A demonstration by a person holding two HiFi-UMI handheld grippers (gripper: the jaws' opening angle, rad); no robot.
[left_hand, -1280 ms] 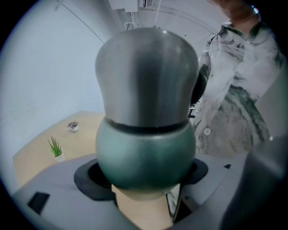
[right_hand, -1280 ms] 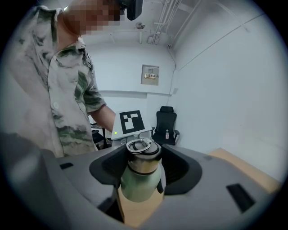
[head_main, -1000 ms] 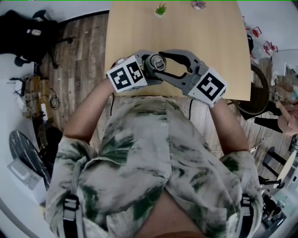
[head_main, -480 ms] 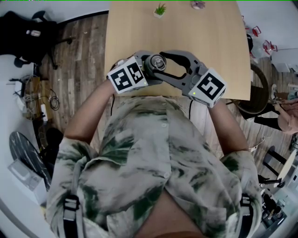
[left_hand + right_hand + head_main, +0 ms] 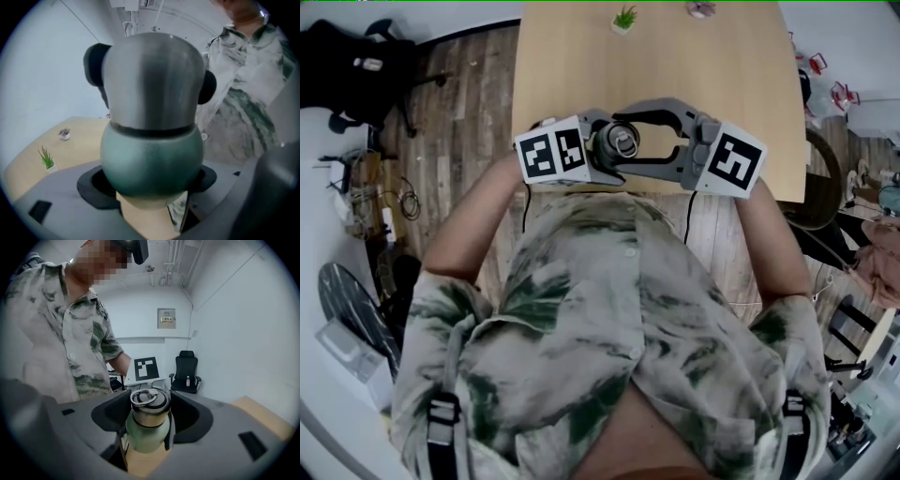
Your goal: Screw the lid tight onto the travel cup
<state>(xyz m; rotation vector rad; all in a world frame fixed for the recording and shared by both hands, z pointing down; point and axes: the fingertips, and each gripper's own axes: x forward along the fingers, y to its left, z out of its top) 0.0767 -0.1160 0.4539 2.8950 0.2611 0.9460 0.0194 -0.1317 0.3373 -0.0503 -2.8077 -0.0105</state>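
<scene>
Light wooden table (image 5: 741, 84) noted on dark plank floor (image 5: 459, 112), small potted plant (image 5: 624, 19) placed near its far edge, loose cables (image 5: 380, 202) observed on the floor, white walls (image 5: 234, 324), black office chair (image 5: 186, 371) set against the wall, small wall box (image 5: 166, 318) mounted above, ceiling conduits (image 5: 171, 263) exposed

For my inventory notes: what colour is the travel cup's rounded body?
Matte green rounded body, under a steel upper part; clearest in the left gripper view.

A short-sleeved shirt (image 5: 609, 319), pale with dark green blotches and closed by white buttons, is worn, with black buckled straps (image 5: 441, 422) at the shoulders. The left hand-held gripper (image 5: 607, 145) and the right hand-held gripper (image 5: 637, 141) are grey with black pads, each fitted with a white cube bearing black square markers.
</scene>
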